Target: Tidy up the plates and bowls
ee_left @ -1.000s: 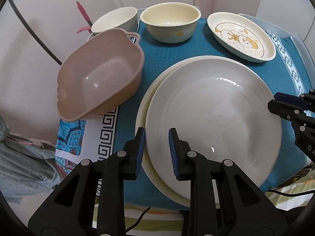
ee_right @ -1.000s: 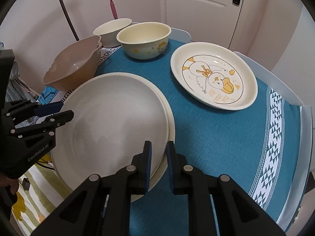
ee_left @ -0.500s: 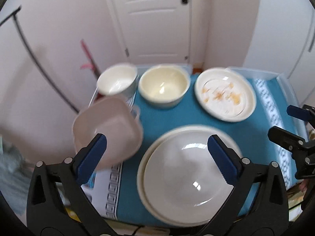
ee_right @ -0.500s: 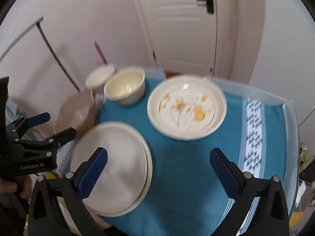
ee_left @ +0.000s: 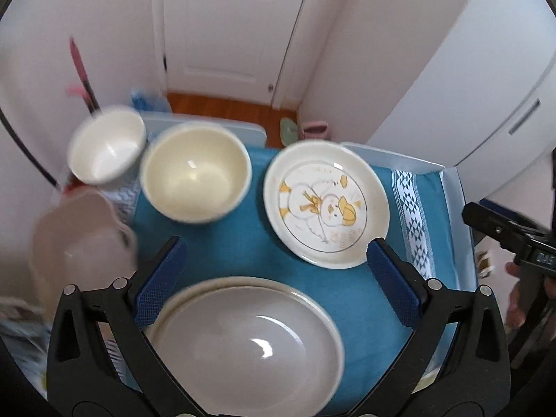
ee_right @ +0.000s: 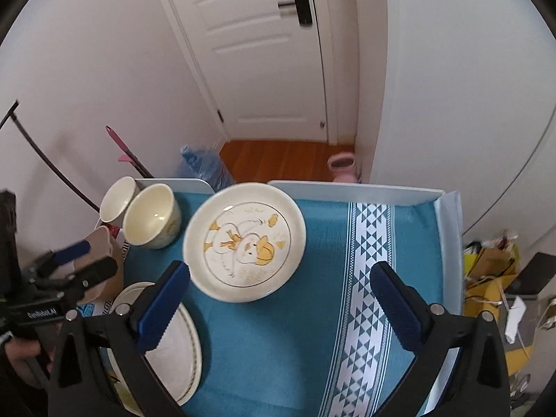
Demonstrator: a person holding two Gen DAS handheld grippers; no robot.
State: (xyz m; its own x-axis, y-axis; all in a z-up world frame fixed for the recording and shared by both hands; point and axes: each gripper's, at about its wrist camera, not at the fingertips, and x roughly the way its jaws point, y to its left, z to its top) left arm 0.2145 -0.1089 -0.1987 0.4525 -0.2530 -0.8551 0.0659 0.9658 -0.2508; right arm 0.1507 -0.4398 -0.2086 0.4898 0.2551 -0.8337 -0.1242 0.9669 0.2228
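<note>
plates are stacked at the near edge of the table: a plain pale plate (ee_left: 246,344) sits nested on a slightly wider cream plate (ee_left: 194,290), whose rim shows around it, and this stacking looks like the sorting the task asks for. beyond the pair, a duck-printed plate (ee_left: 325,203) lies alone on the blue tablecloth (ee_left: 250,243), apart from the stack; it is judged the likely next piece to be gathered, since it is the only plate left separate. at the far left corner a cream bowl (ee_left: 196,177) and a white bowl (ee_left: 106,151) stand just beside each other, and a tan bowl with handles (ee_left: 80,246) sits at the left edge, blurred; none of the three is nested yet.

the left gripper (ee_left: 274,278) is held above the stack with its jaws spread wide and nothing between the pads. the right gripper (ee_right: 278,295) is likewise released and empty, with the duck plate seen through its gap, which suits an approach to it. a white door (ee_right: 264,52) and wooden floor are seen past the table.
</note>
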